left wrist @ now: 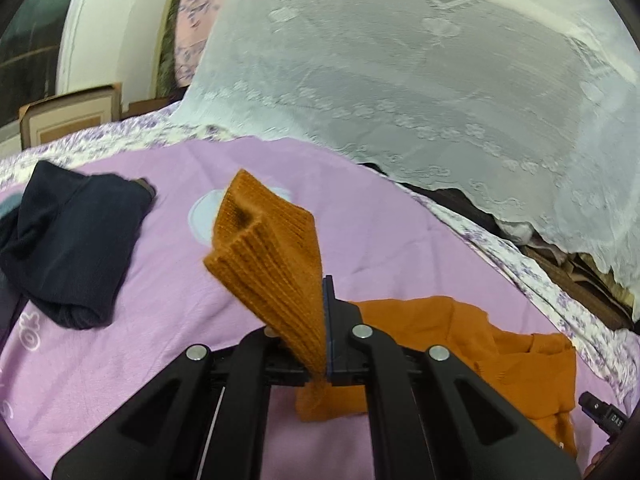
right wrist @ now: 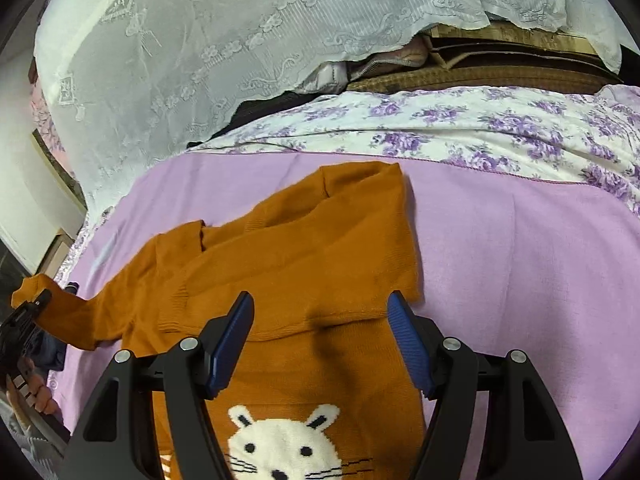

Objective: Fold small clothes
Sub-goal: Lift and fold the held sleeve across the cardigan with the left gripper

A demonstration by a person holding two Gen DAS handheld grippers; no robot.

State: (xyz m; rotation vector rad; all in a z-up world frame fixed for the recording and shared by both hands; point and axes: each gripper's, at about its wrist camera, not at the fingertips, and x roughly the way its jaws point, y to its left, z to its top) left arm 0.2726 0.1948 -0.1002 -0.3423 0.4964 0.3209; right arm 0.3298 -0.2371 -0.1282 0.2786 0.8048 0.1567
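Note:
An orange knitted sweater point(right wrist: 312, 264) with a white animal face point(right wrist: 288, 444) lies on a lilac sheet point(right wrist: 520, 260). My left gripper point(left wrist: 322, 304) is shut on the ribbed cuff point(left wrist: 272, 256) of one sleeve, which stands lifted above the sheet; the sweater's body point(left wrist: 472, 352) lies to the right of it. In the right wrist view that sleeve point(right wrist: 52, 312) stretches to the far left, where the left gripper point(right wrist: 24, 316) shows at the edge. My right gripper point(right wrist: 320, 312) hangs open over the sweater's chest, blue pads point(right wrist: 408, 344) apart, nothing between them.
A dark navy garment point(left wrist: 72, 240) lies bunched at the left of the sheet. A white lace cover point(left wrist: 420, 72) drapes over stacked things behind. A floral purple bedspread point(right wrist: 460, 124) borders the lilac sheet. A cardboard box point(left wrist: 68, 116) stands at the far left.

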